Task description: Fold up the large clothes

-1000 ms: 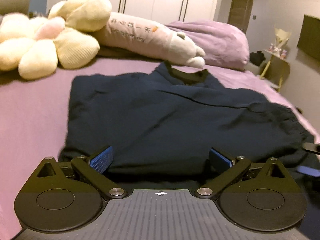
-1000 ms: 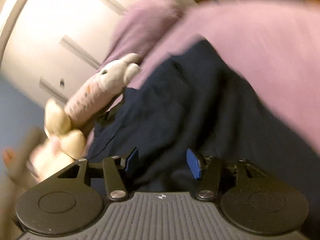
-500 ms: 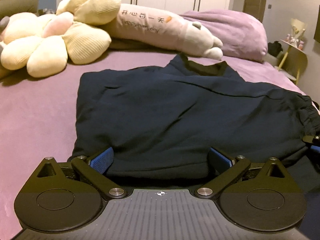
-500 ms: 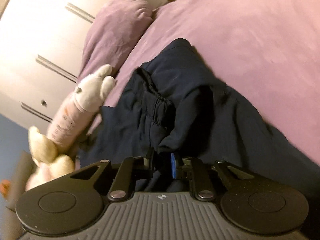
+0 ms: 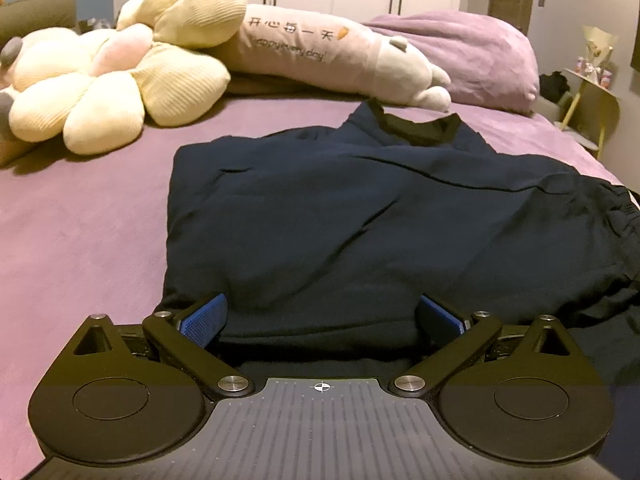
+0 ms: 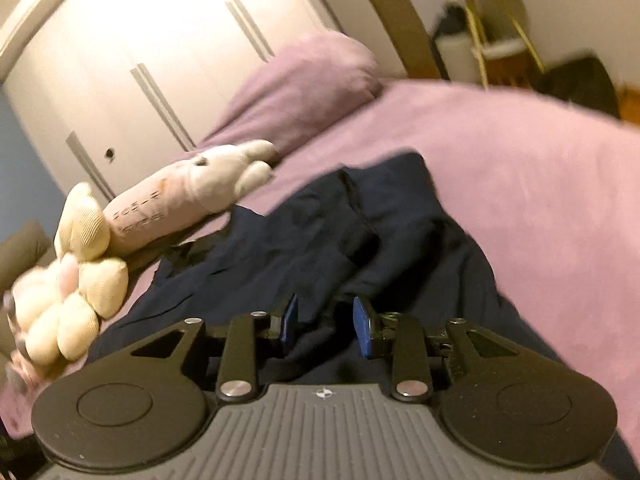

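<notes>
The navy garment (image 5: 360, 216) lies partly folded on the purple bed (image 5: 80, 220), collar toward twelve o'clock. It looks soft, thick and limp, likely to sag and slide off a shallow pinch, so bite deep at the hem corners. The left hand-held gripper (image 5: 320, 316) stands wide astride the near hem. The right hand-held gripper (image 6: 326, 320), jaws just reopened, stands narrow with cloth loose between them.
</notes>
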Demonstrator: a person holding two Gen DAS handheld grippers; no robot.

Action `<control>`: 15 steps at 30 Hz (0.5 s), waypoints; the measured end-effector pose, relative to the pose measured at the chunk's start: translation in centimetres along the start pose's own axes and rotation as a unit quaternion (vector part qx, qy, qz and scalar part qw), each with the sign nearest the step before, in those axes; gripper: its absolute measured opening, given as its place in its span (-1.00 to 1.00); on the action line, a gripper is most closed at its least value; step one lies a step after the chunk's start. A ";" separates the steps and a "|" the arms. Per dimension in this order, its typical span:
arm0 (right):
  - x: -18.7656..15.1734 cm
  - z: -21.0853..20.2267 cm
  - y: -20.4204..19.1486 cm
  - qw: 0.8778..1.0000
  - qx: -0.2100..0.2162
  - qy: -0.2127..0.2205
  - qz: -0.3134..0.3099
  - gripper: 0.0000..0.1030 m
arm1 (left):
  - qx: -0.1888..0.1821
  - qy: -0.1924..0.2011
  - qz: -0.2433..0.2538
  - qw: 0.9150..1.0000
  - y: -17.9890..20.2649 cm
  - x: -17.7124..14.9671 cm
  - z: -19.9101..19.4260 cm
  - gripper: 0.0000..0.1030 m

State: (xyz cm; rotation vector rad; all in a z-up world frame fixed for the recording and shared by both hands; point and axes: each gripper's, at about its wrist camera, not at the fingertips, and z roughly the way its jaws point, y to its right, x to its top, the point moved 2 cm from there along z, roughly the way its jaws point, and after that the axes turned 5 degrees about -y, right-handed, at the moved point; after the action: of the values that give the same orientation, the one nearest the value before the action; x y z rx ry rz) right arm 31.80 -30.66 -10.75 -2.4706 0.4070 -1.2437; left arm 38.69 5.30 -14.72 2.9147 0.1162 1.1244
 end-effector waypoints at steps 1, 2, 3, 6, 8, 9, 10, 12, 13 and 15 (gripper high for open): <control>0.3 0.2 -0.7 1.000 -0.009 0.006 -0.019 -0.41 | -0.003 0.000 -0.003 1.000 0.0 0.1 -0.2 1.00; 0.6 0.6 -1.2 0.999 -0.015 0.008 -0.030 -0.41 | -0.006 0.002 -0.007 1.000 -0.1 0.2 -0.5 1.00; 0.9 1.1 -1.5 0.999 -0.020 0.005 -0.038 -0.46 | -0.009 0.008 -0.013 1.000 -0.2 0.4 -1.0 1.00; 1.3 3.5 -2.0 0.997 -0.052 -0.022 -0.058 -0.61 | -0.030 0.048 -0.032 0.998 -0.5 0.9 -2.7 1.00; 0.7 5.5 -1.5 0.992 -0.085 -0.049 -0.076 -0.66 | -0.021 0.051 -0.023 0.998 -0.4 1.4 -2.4 1.00; 0.2 6.4 -1.5 0.991 -0.087 -0.062 -0.079 -0.65 | -0.012 0.043 -0.019 0.999 -0.4 1.6 -1.8 1.00; -0.3 6.7 -1.4 0.990 -0.087 -0.064 -0.087 -0.65 | -0.006 0.034 -0.019 0.999 -0.5 1.6 -1.1 1.00; -0.7 6.7 -1.8 0.988 -0.091 -0.064 -0.109 -0.65 | 0.006 0.010 -0.022 1.000 -0.8 1.2 0.3 1.00; -0.7 6.7 -1.9 0.987 -0.091 -0.068 -0.113 -0.65 | 0.009 0.006 -0.020 1.000 -0.8 1.0 0.7 1.00; -0.6 6.7 -1.8 0.986 -0.087 -0.076 -0.120 -0.65 | 0.013 0.013 -0.004 1.000 -0.6 0.4 0.9 1.00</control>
State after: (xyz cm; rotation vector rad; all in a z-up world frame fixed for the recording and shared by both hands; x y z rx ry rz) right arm 37.04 -27.58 -14.15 -2.8087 0.1880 -1.1379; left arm 39.54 5.98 -15.11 2.9199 0.1449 1.1678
